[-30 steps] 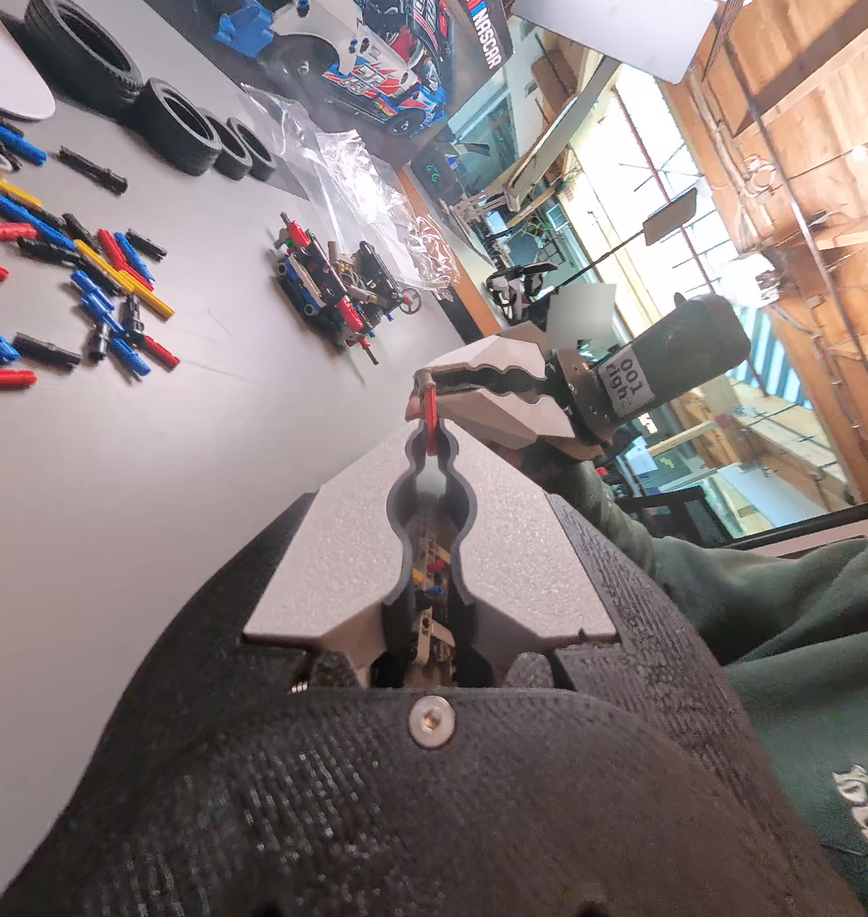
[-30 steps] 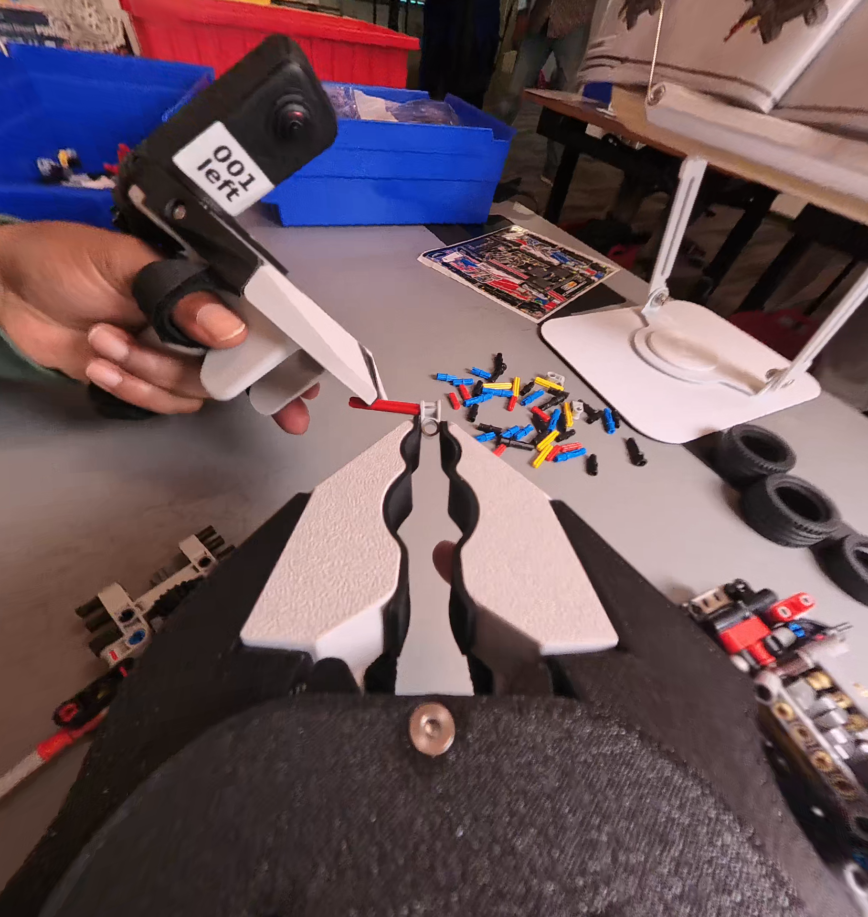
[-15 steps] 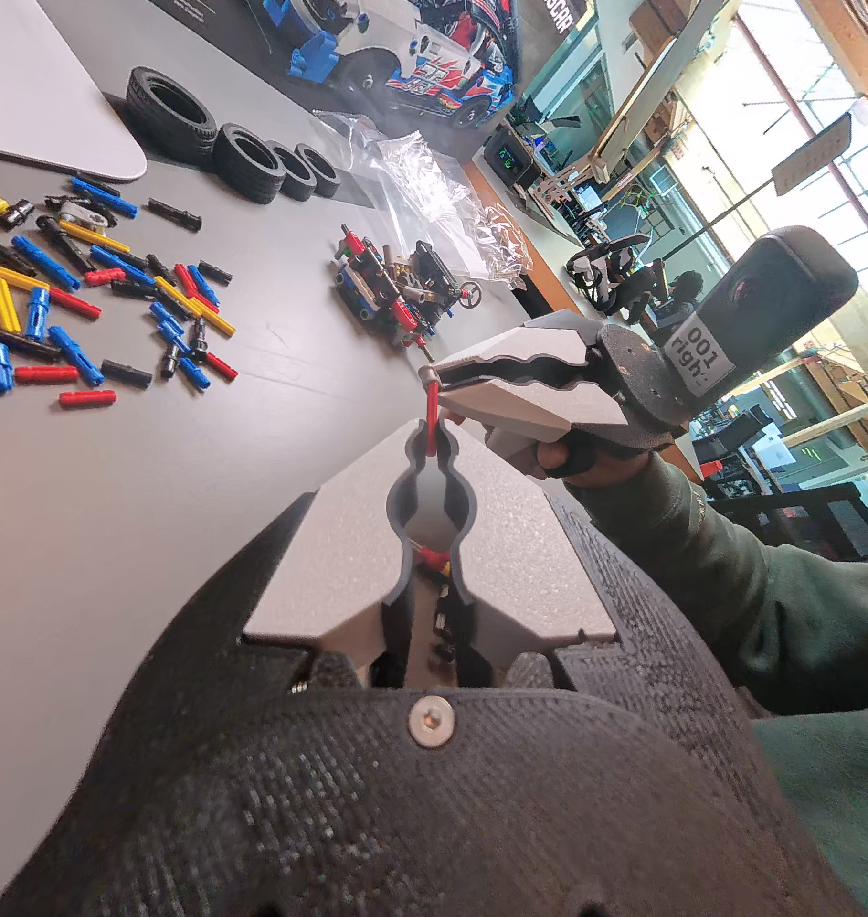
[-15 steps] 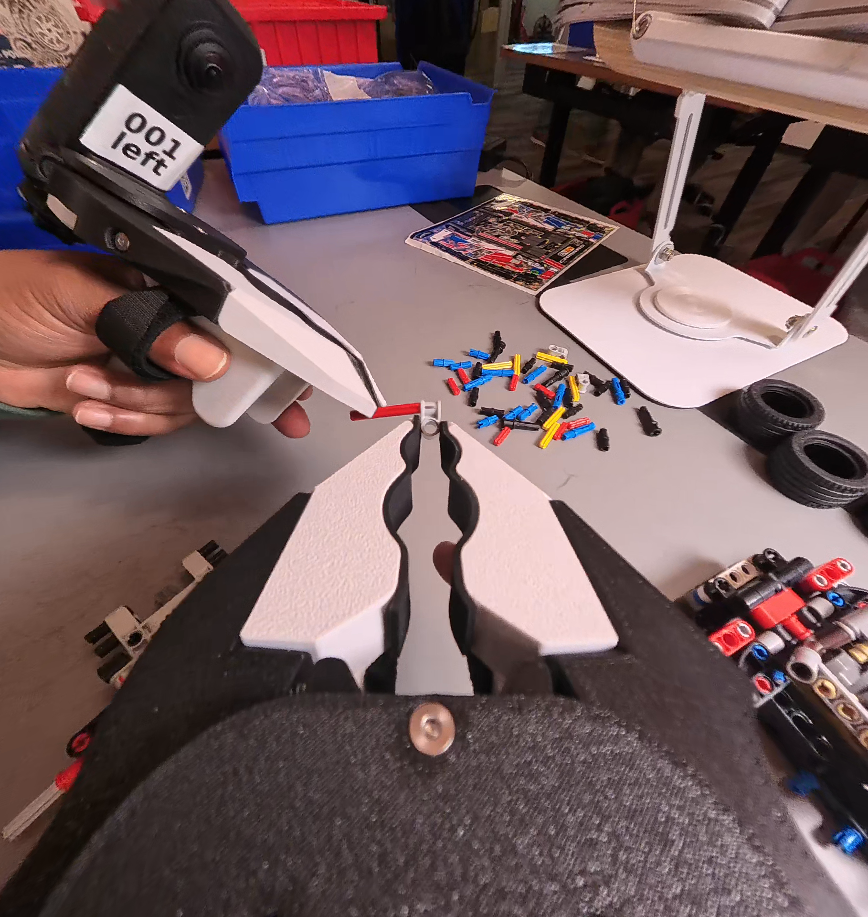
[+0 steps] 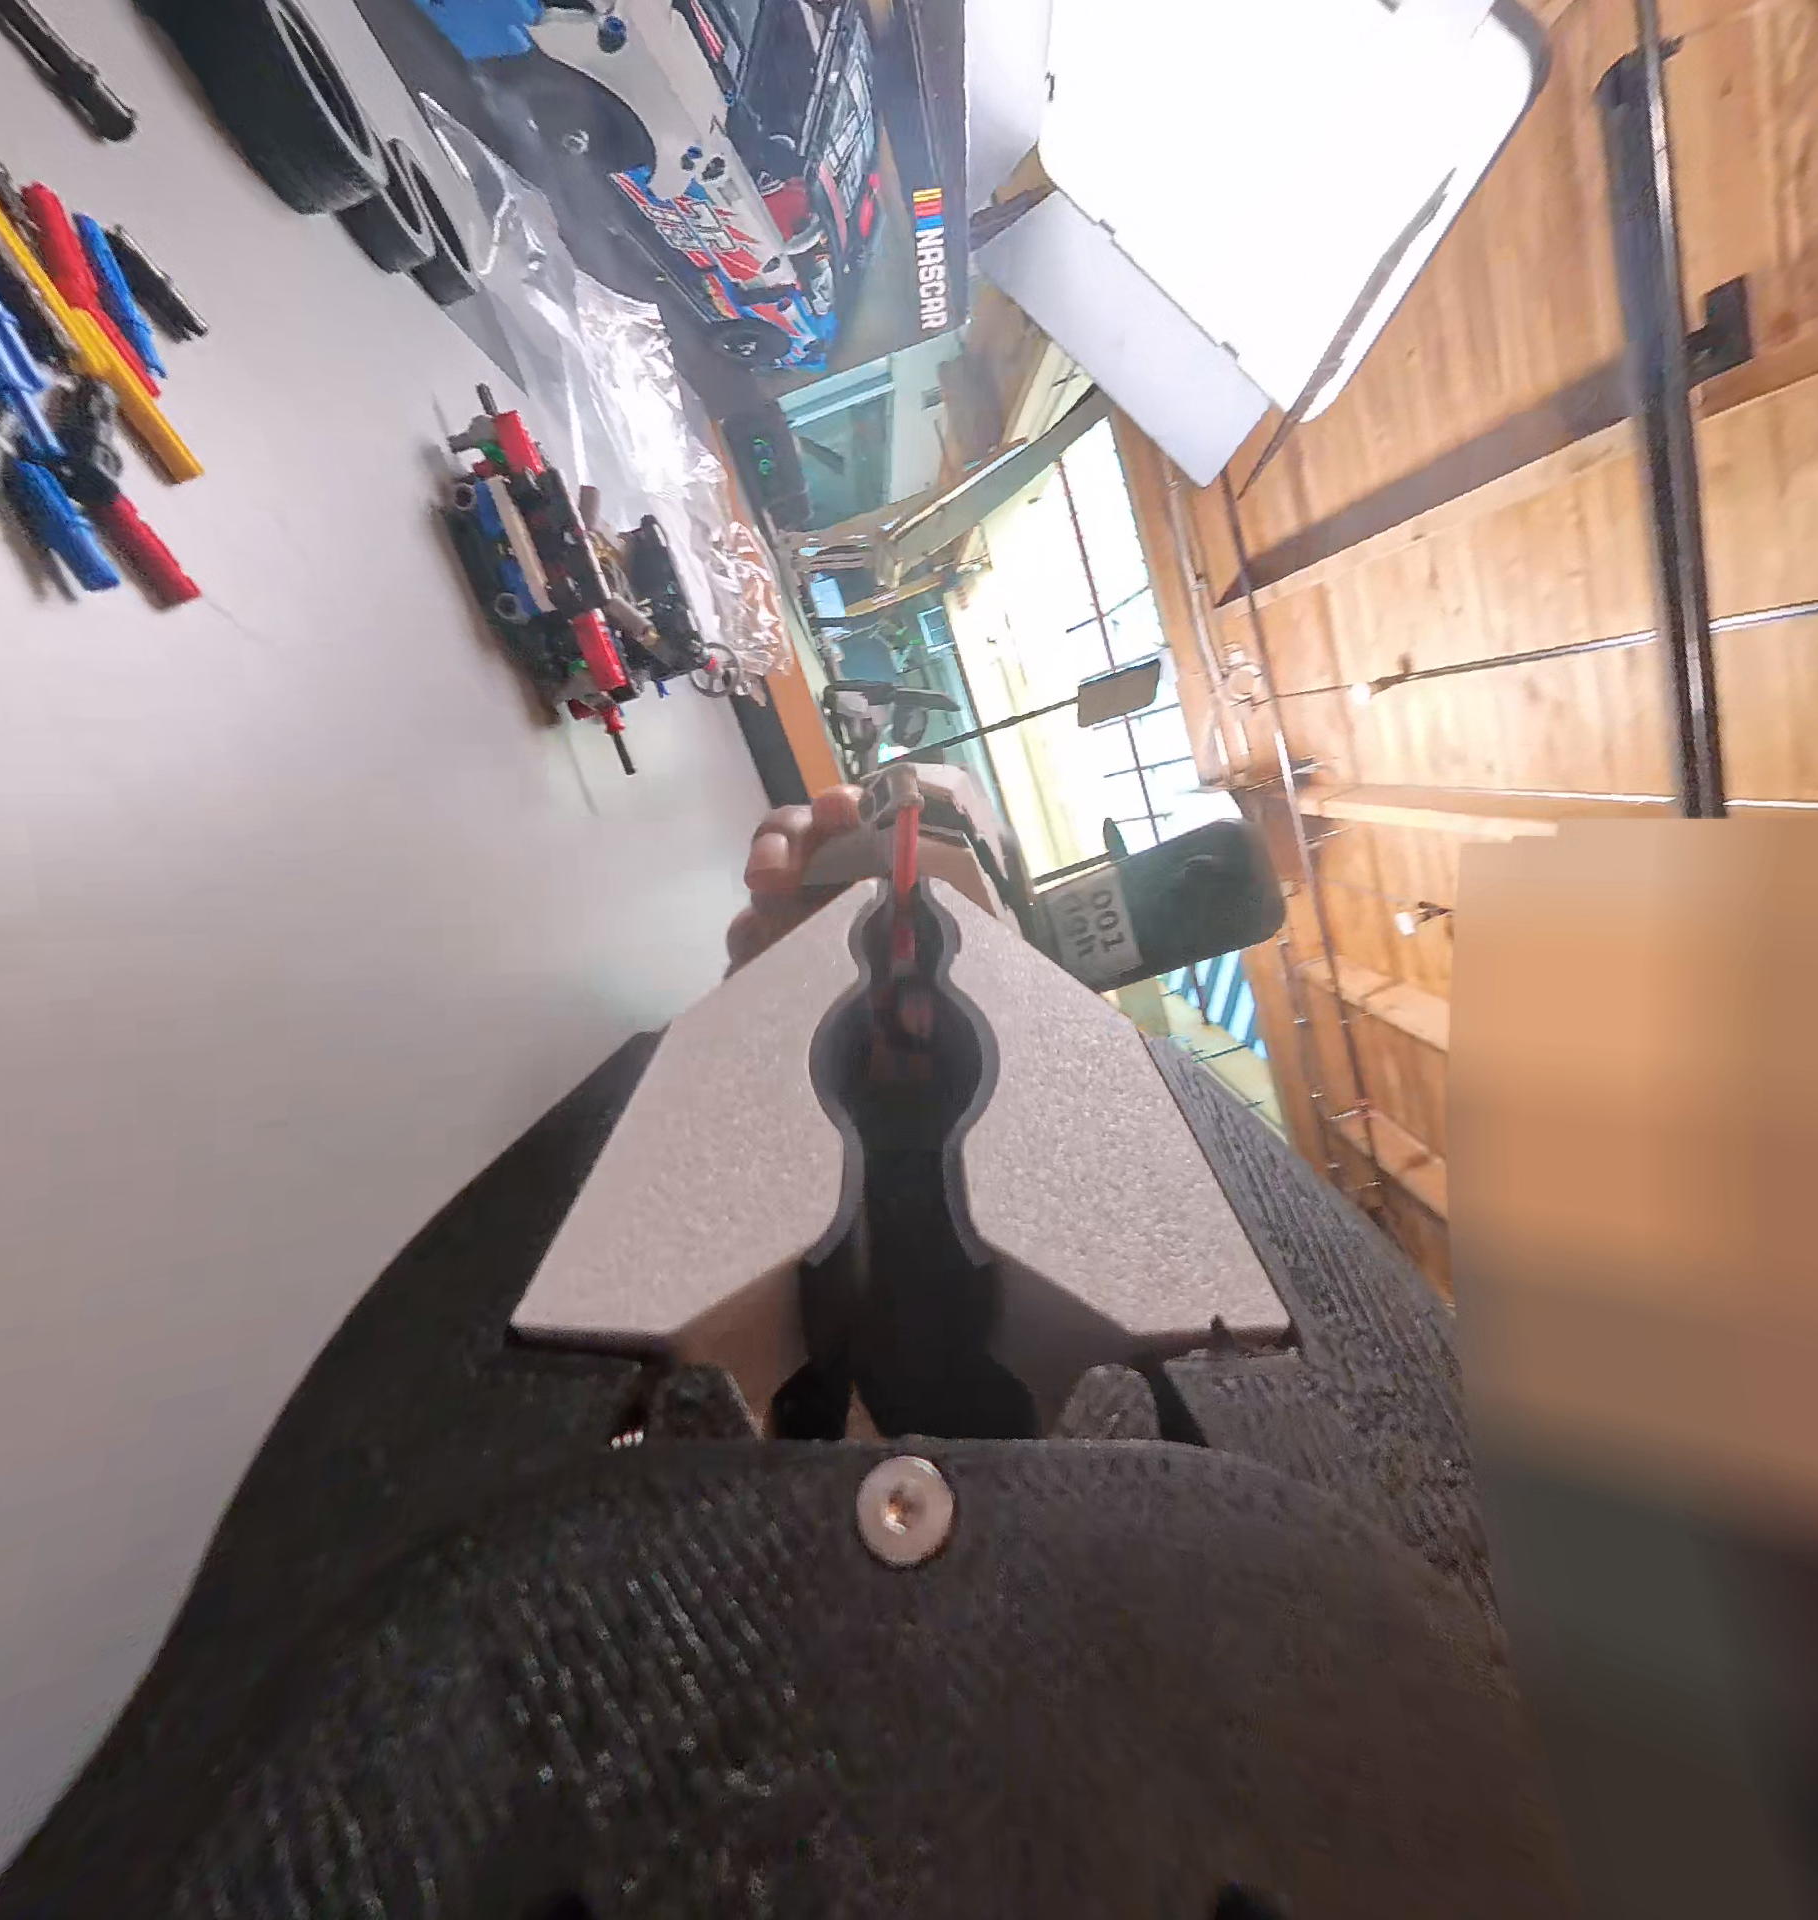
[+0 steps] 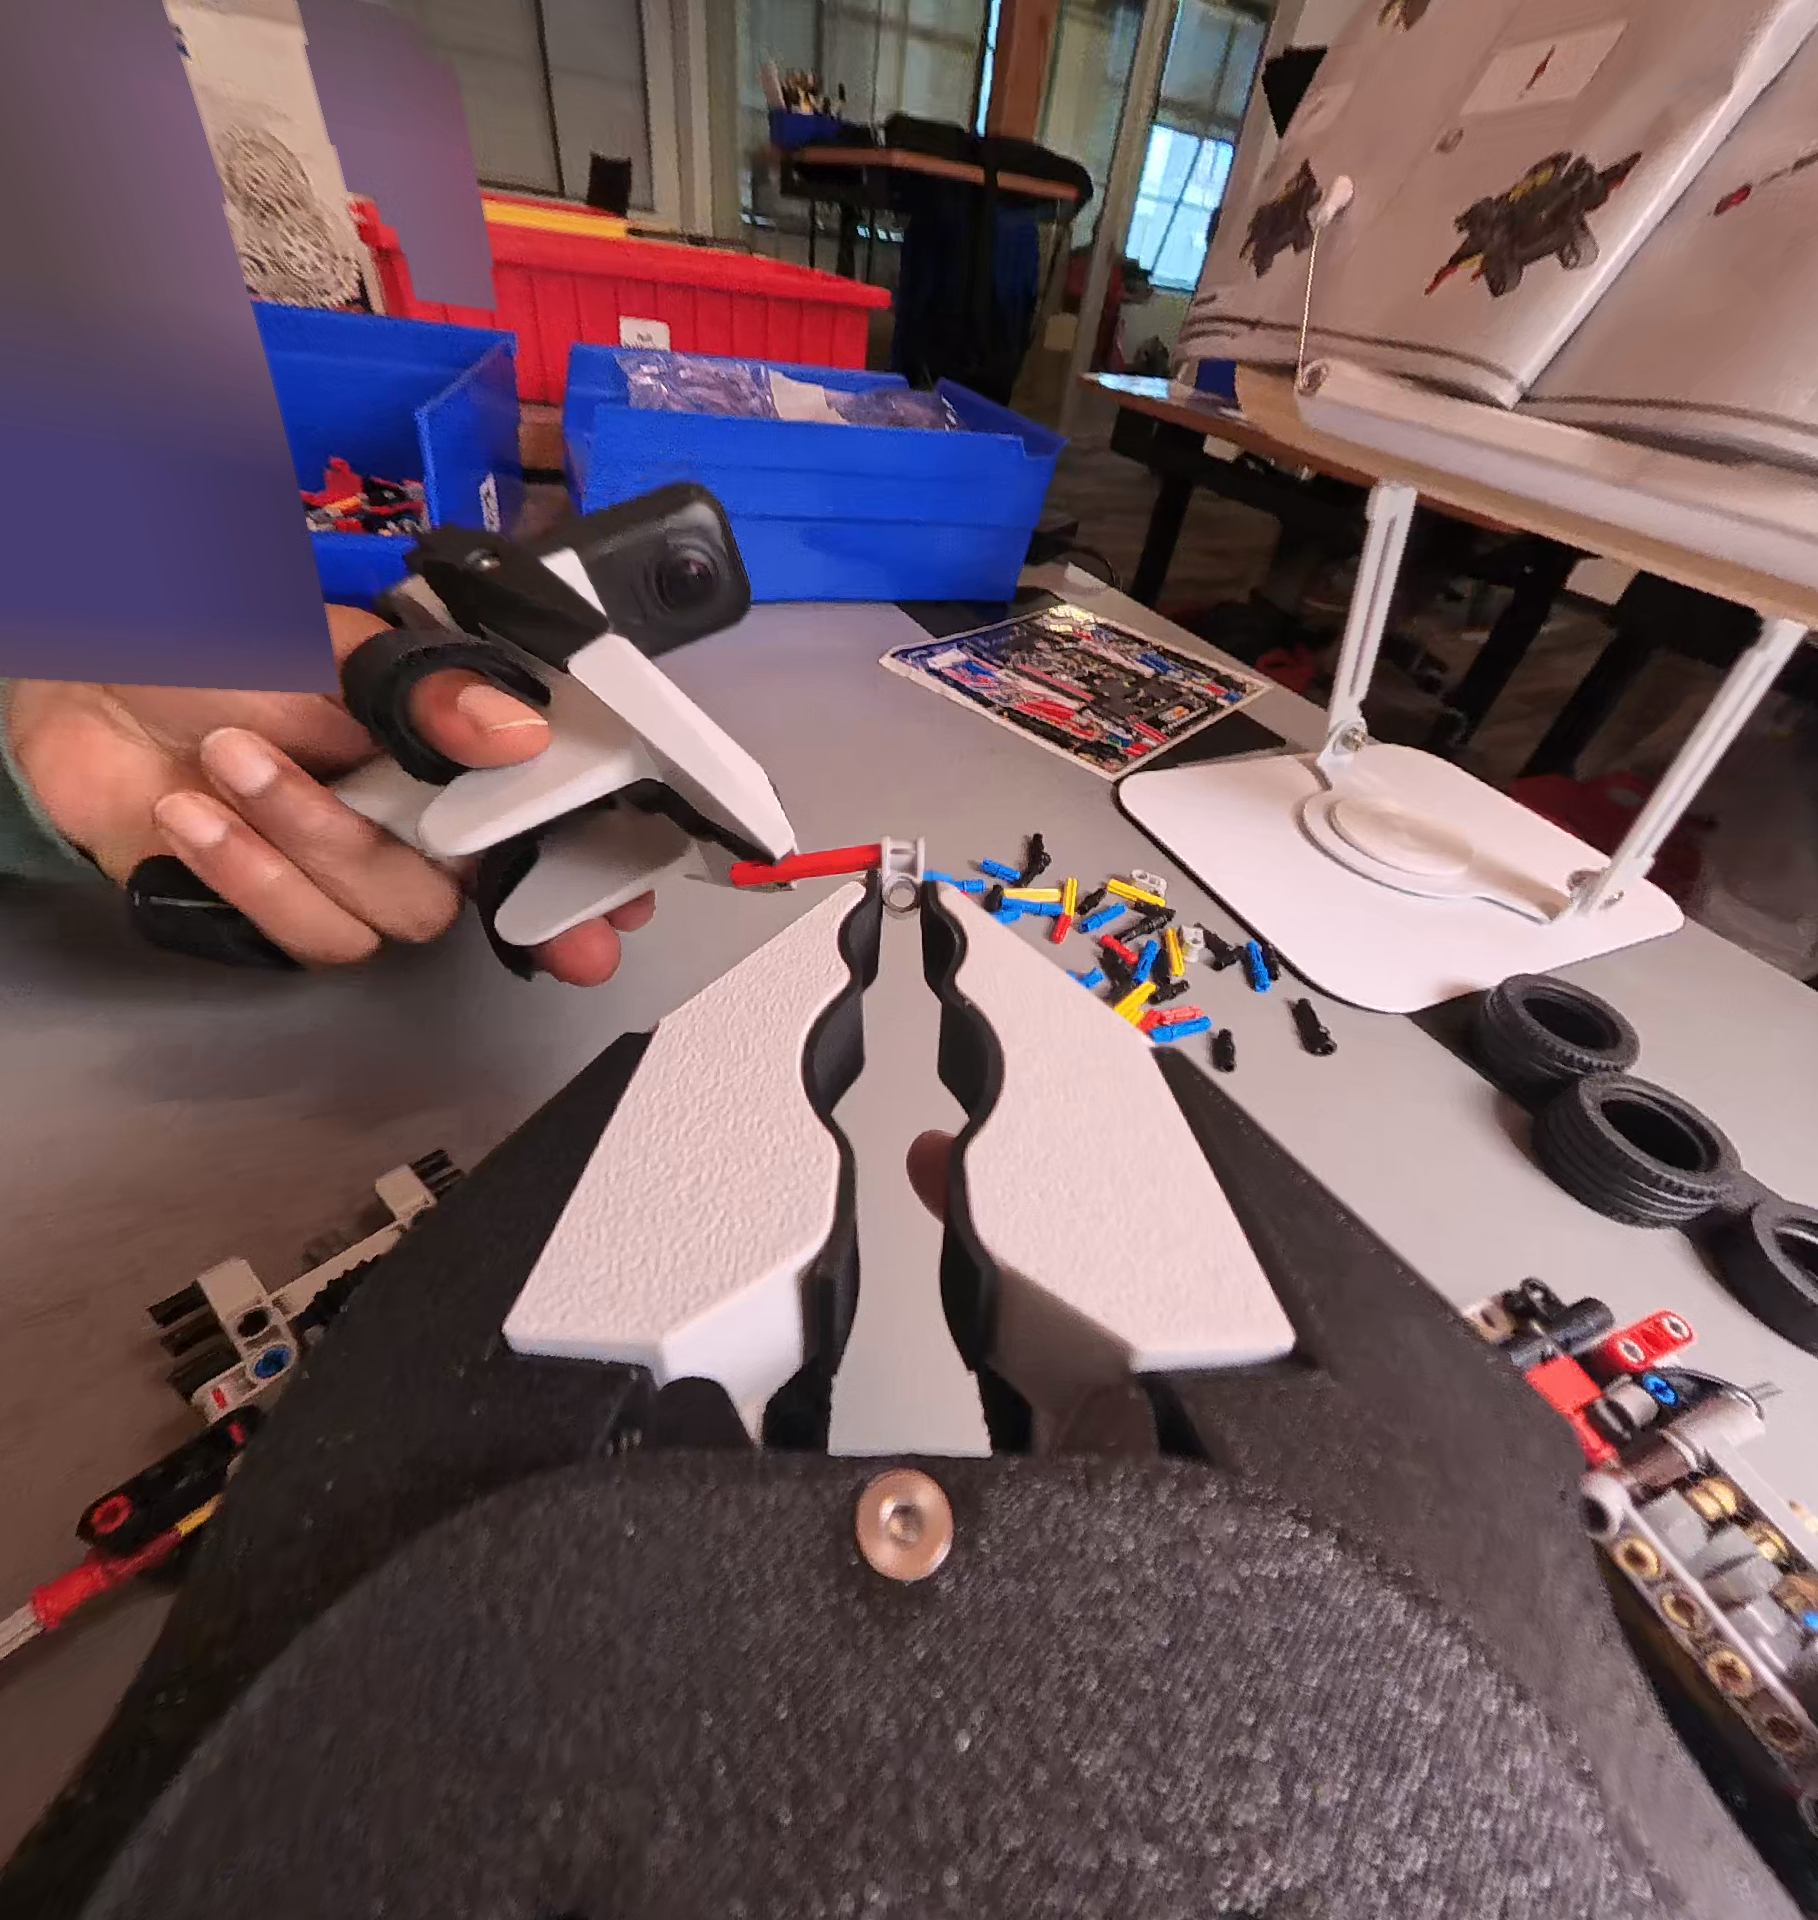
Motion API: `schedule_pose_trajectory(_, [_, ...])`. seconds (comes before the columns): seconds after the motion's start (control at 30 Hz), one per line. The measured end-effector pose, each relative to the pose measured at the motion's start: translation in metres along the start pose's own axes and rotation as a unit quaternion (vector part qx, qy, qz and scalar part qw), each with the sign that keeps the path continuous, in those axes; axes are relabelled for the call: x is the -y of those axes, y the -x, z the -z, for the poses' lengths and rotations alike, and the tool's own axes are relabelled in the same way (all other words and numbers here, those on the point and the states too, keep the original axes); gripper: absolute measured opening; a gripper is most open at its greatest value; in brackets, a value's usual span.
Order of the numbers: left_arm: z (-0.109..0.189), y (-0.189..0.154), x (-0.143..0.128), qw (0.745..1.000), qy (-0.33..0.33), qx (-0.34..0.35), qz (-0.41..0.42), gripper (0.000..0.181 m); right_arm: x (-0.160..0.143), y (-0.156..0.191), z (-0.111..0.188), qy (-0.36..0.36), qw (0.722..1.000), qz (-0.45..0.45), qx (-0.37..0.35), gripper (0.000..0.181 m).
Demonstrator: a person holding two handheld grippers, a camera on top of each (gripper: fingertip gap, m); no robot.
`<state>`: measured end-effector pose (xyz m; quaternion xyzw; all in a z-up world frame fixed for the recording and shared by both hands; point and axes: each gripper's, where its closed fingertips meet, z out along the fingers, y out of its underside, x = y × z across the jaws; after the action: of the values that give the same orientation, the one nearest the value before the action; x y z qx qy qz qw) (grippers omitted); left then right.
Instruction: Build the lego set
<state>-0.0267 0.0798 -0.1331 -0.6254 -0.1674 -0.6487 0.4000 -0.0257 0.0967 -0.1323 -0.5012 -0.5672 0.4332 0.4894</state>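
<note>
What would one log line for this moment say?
step: join axle to connector | left gripper: shut on red axle | right gripper: shut on grey connector | held above table | loose pins untouched

A grey table was seen in the foreground, with a white book stand set on it. Behind it, two blue bins and a red bin were ranged. Farther back, a dark table and a bright window could be made out. In the left wrist view, a wall of wooden planks was shown, and strong daylight was admitted through large windows
</note>
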Motion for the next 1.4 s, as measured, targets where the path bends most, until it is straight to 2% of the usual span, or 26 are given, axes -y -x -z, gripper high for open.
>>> schedule_pose_trajectory(0.23, [-0.005,-0.015,-0.003,0.998,-0.013,-0.05,0.047,0.0,0.014,0.003,0.009,-0.052,0.998,-0.002,0.029,0.006])
schedule_pose_trajectory(0.57, [-0.003,-0.018,0.001,0.996,-0.032,-0.065,0.055,0.0,0.019,0.004,0.008,-0.043,0.983,0.175,-0.038,0.006])
schedule_pose_trajectory(0.8, [0.0,-0.021,0.004,0.996,-0.036,-0.07,0.043,0.0,0.026,0.009,0.008,-0.047,0.975,0.21,-0.055,0.005])
schedule_pose_trajectory(0.83, [0.001,-0.02,0.005,0.996,-0.039,-0.067,0.042,0.0,0.024,0.011,0.007,-0.042,0.973,0.22,-0.052,0.006])
schedule_pose_trajectory(0.87, [0.0,-0.02,0.006,0.996,-0.04,-0.065,0.04,0.0,0.015,0.034,0.004,-0.027,0.971,0.238,0.019,0.006])
schedule_pose_trajectory(0.9, [-0.004,-0.021,0.002,0.997,-0.026,-0.064,0.032,0.0,0.005,0.056,-0.006,-0.01,0.969,0.244,0.051,0.006])
schedule_pose_trajectory(0.93, [-0.008,-0.023,-0.003,0.998,-0.011,-0.065,0.022,0.0,0.011,0.063,-0.012,-0.029,0.96,0.277,0.021,0.006])
schedule_pose_trajectory(0.97, [-0.009,-0.026,-0.002,0.998,-0.014,-0.068,0.01,0.0,0.016,0.059,-0.015,-0.015,0.957,0.29,-0.003,0.006])
schedule_pose_trajectory(1.03, [-0.002,-0.029,0.009,0.997,-0.035,-0.052,-0.034,0.0,0.029,0.045,-0.01,-0.031,0.967,0.253,-0.012,0.006])
schedule_pose_trajectory(1.13, [0.017,-0.038,0.034,0.992,-0.079,-0.056,-0.084,0.0,0.026,0.033,-0.002,-0.032,0.973,0.23,-0.02,0.006])
schedule_pose_trajectory(1.23, [0.023,-0.034,0.038,0.985,-0.071,-0.019,-0.154,0.001,0.021,0.023,-0.002,-0.022,0.978,0.203,-0.037,0.005])
schedule_pose_trajectory(1.3, [0.027,-0.042,0.04,0.983,-0.064,-0.03,-0.171,0.0,0.016,0.019,-0.002,-0.012,0.981,0.188,-0.035,0.005])
schedule_pose_trajectory(1.4, [0.028,-0.039,0.034,0.968,-0.027,0.004,-0.249,0.006,0.006,0.016,-0.003,0.011,0.983,0.182,-0.03,0.006])
